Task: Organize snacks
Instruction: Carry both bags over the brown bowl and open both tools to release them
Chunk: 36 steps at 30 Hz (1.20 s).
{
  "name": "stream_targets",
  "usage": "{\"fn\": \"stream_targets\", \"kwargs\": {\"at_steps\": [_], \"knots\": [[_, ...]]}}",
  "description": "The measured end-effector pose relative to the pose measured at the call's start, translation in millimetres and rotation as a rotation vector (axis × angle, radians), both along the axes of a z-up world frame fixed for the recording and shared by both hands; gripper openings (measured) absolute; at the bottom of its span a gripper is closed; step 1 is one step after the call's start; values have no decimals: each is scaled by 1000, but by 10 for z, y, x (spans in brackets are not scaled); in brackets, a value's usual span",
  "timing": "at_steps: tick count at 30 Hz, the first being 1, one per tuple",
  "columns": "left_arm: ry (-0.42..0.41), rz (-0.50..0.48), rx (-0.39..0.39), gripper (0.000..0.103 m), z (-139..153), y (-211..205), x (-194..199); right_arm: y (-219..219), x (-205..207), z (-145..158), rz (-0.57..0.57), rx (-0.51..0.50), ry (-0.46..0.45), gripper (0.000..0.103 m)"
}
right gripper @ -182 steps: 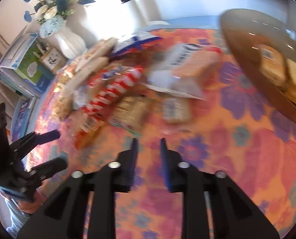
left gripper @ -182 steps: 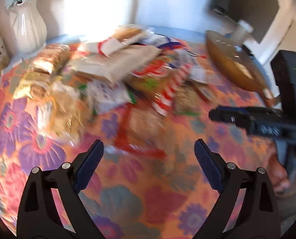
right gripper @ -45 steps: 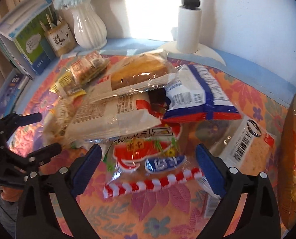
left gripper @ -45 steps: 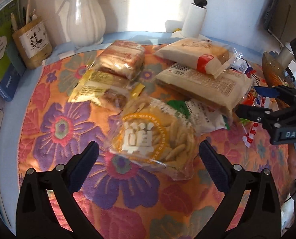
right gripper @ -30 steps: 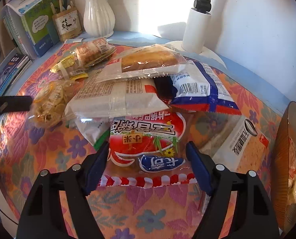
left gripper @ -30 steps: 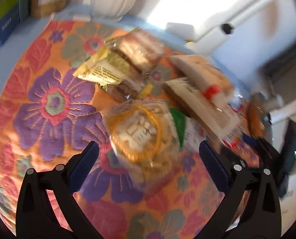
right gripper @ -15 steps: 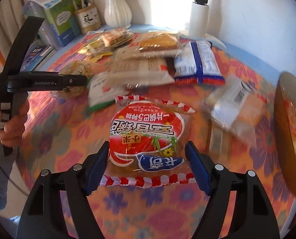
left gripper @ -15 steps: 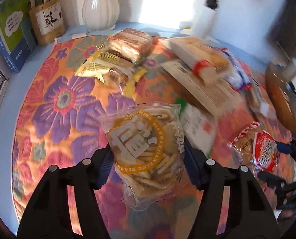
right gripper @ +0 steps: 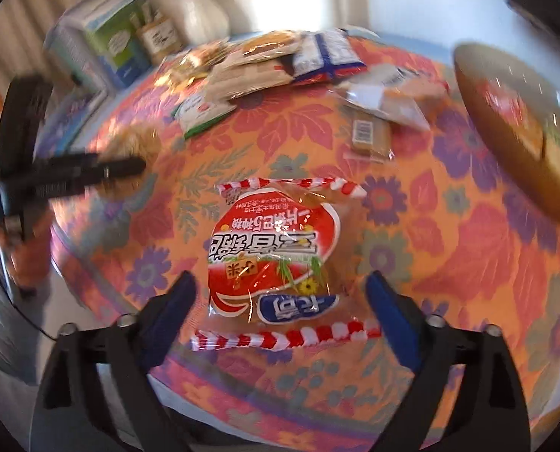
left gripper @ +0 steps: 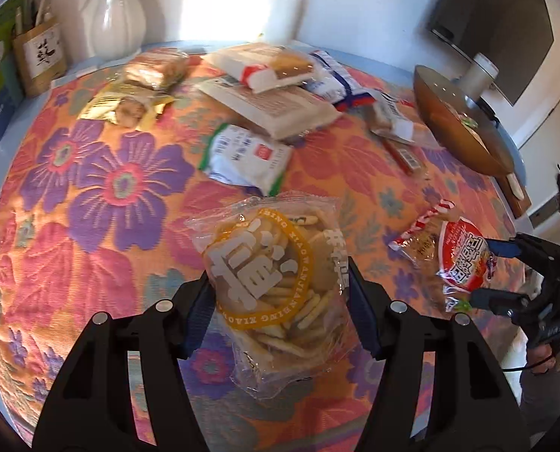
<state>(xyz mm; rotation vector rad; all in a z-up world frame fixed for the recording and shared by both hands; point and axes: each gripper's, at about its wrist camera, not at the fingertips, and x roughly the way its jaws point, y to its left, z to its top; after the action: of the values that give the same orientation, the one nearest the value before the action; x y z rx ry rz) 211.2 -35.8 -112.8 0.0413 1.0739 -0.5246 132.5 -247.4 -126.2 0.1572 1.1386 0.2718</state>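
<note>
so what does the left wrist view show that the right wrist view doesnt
Only the left wrist view shows the yellow cracker bag clamped in the left tongs, sharply, and the grey post behind the wooden tray.

Only the right wrist view shows the front of the red snack bag between the right tongs, and the barcoded brown packet.

Both show the floral tablecloth, the white vase, the green-edged white packet, the wooden tray and the snack pile at the back.
</note>
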Motion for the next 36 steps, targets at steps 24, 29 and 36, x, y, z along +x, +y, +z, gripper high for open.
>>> {"fn": "stream_targets", "kwargs": {"at_steps": [24, 29, 36], "knots": [[-72, -139, -114, 63, 738, -757, 96, -311, -161, 452, -94, -39, -171, 72], [-115, -229, -149, 63, 1005, -1374, 308, -964, -184, 825, -240, 4, -270, 20], [-101, -286, -173, 63, 1033, -1937, 513, -1535, -32, 657, -253, 90, -170, 42]]}}
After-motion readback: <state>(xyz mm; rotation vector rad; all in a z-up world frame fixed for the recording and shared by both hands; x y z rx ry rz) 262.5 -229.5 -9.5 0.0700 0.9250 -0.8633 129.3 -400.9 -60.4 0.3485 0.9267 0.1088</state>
